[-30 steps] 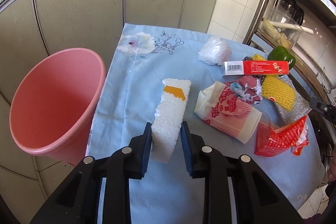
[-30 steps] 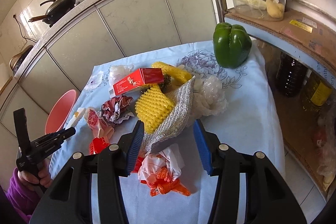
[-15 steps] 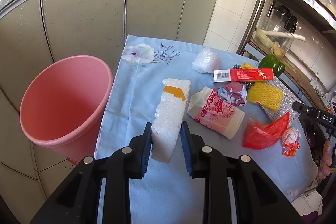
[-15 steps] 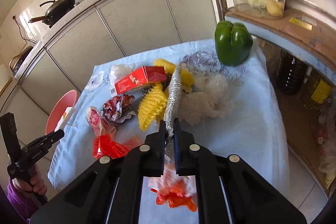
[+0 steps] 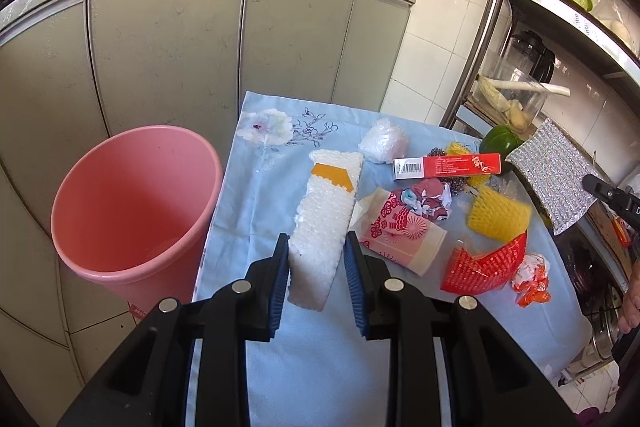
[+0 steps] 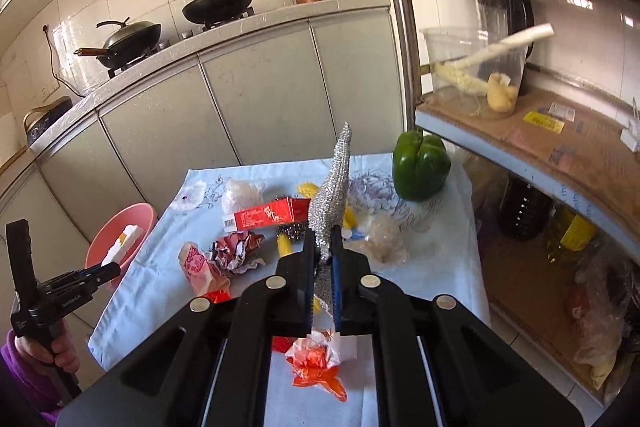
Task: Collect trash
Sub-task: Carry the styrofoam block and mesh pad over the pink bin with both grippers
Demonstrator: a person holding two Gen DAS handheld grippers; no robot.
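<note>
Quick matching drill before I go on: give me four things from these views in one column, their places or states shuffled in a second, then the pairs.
1. white foam
2. silver bubble wrap
3. green pepper
4. pink bin

a. beside the table, on the floor
b. clamped in the right gripper, lifted
c. between the left gripper's fingers
d. standing on the cloth, far corner

Pairs: 1-c, 2-b, 3-d, 4-a
</note>
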